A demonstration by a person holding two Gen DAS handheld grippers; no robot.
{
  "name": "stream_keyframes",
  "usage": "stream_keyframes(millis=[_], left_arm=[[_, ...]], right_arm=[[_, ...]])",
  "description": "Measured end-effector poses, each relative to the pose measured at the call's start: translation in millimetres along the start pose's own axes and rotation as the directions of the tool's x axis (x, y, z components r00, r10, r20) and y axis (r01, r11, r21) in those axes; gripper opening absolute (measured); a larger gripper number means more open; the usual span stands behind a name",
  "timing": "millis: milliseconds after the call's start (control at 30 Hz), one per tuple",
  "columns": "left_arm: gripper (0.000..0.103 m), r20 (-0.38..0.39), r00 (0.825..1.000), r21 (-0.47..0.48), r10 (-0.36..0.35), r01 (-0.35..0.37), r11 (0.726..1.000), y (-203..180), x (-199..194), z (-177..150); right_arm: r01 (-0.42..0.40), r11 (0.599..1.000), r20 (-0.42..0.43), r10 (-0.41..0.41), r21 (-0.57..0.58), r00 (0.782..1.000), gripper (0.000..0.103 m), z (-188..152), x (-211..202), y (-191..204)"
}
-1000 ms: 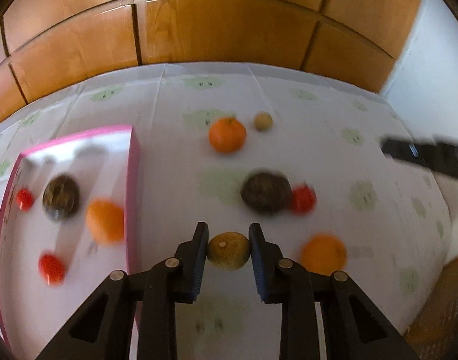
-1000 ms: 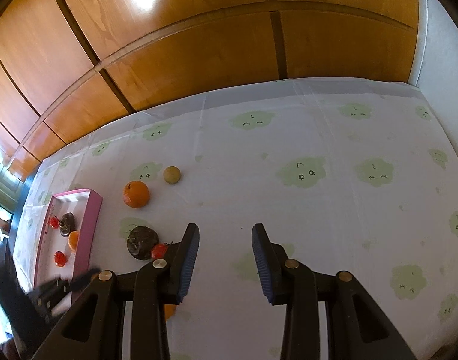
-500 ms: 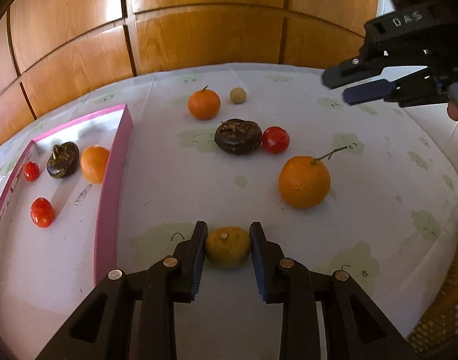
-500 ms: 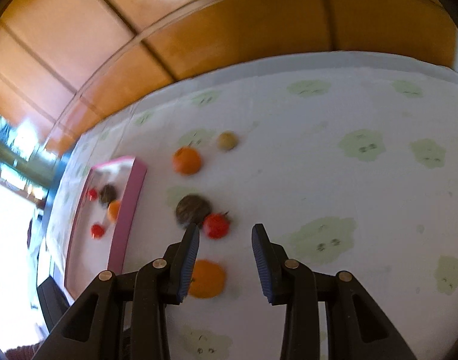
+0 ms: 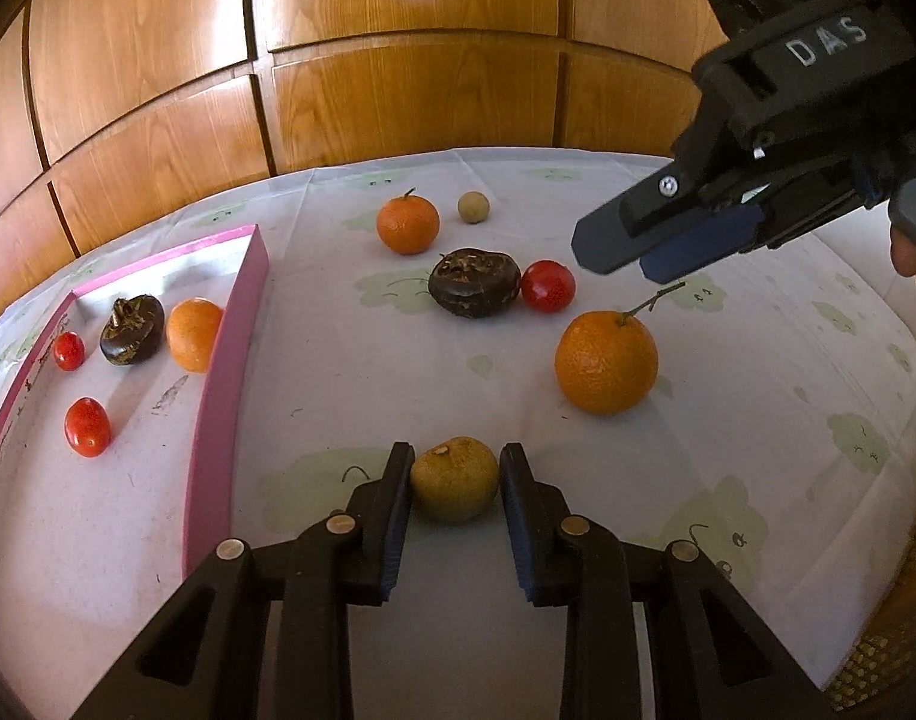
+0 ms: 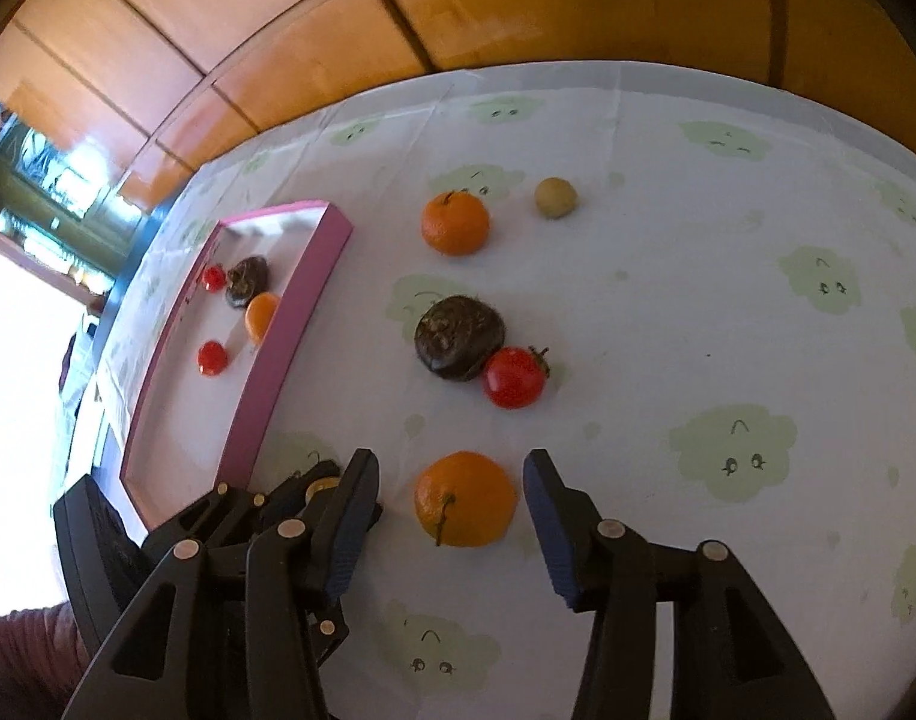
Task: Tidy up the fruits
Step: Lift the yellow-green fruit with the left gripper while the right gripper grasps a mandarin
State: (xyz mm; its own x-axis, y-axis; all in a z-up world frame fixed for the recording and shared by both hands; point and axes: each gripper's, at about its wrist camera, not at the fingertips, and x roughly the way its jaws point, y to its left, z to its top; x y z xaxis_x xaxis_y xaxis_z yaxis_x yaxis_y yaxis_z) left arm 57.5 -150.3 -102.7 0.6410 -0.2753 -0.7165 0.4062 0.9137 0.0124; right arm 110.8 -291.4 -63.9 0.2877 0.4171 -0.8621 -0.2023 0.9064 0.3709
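Right gripper [image 6: 452, 498] has swung down over the stemmed orange [image 6: 464, 498], jaws just widened, not touching it. Left gripper [image 5: 455, 480] pinches the yellow-brown fruit [image 5: 455, 479].

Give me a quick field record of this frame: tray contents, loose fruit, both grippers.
tray: pink, holds two tomatoes, one dark fruit, one orange
loose: stemmed orange, far orange, dark fruit touching tomato, small tan ball
left gripper: shut on yellow-brown fruit, fruit resting on cloth
right gripper: open, jaws just widened, straddling the stemmed orange, pads clear of it
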Motion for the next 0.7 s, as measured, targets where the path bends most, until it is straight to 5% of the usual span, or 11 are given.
stream_keyframes(millis=[567,700], left_arm=[[0.030,0.010,1.000,0.003,0.005,-0.005,1.000,-4,-4,-6],[0.030,0.010,1.000,0.002,0.005,-0.005,1.000,-4,-4,-5]], right_arm=[[0.161,0.975,-0.115,-0.179,-0.153,0.977,0.051,-10,36,14],[0.173,0.969,-0.092,-0.192,-0.177,0.977,0.041,-10,35,16]])
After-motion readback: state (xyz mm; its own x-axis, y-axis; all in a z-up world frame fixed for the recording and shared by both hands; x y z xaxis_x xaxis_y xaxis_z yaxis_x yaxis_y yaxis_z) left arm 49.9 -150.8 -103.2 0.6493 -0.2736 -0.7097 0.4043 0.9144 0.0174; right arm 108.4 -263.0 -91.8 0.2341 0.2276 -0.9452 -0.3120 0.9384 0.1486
